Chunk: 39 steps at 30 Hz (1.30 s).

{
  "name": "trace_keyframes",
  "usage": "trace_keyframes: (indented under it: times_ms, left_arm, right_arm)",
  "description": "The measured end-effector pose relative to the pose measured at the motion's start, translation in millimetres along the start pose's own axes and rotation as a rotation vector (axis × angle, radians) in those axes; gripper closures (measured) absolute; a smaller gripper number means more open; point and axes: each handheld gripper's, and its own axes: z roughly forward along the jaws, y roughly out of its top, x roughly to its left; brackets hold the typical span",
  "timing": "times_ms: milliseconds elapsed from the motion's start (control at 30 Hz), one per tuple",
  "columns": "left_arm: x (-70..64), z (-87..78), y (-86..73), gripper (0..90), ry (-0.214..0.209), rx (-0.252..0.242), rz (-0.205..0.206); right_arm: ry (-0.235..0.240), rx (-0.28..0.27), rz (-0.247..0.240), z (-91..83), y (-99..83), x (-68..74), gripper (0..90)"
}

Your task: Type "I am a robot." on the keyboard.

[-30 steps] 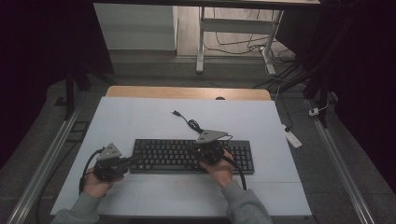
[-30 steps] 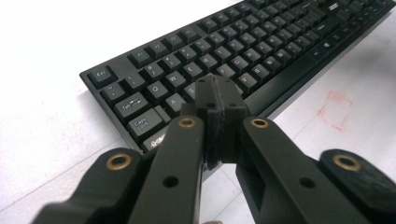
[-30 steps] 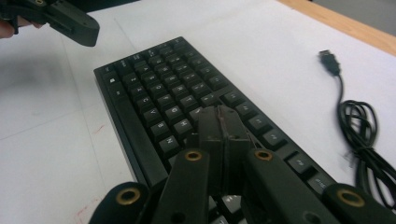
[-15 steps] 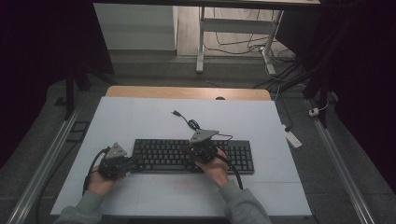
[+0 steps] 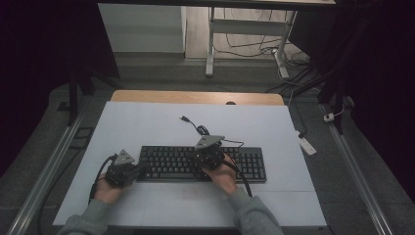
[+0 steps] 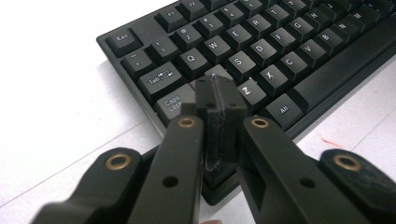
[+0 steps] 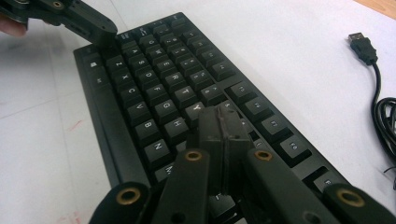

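Where black keyboard (image 5: 203, 164) lies on white table (image 5: 147, 122): left gripper (image 6: 218, 100) at keyboard's Caps Lock end, jaws pressed together; right gripper (image 7: 223, 122) over keyboard's middle keys, jaws together; USB plug (image 7: 362, 46) beyond keyboard's far edge.

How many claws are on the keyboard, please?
2. The left claw is at the left end of the keyboard, near Caps Lock. The right claw is over the middle keys.

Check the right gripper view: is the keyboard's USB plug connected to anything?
No, the USB plug lies loose on the white table, its cable coiled beside the keyboard.
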Motion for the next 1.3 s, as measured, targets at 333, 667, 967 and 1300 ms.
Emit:
trace_keyframes:
  times_ms: [333, 667, 967, 1300]
  left_arm:
    - [-0.6, 1.9, 0.4, 88.7, -0.002, 0.003, 0.003]
    - [-0.3, 2.5, -0.2, 88.7, -0.005, 0.008, 0.003]
    - [-1.0, 5.1, -1.3, 88.9, -0.007, 0.021, 0.007]
    - [-2.1, 3.6, -0.6, 88.9, -0.003, 0.014, 0.011]
  right_arm:
    - [-0.01, 0.0, 0.013, 7.2, -1.3, -4.4, 89.5]
    - [-0.023, 0.018, 0.009, 16.3, -1.8, -4.3, 89.5]
    - [-0.045, 0.05, 0.004, 19.6, -3.8, -5.7, 89.5]
    - [-0.05, 0.06, 0.003, 21.7, -5.9, -6.0, 89.7]
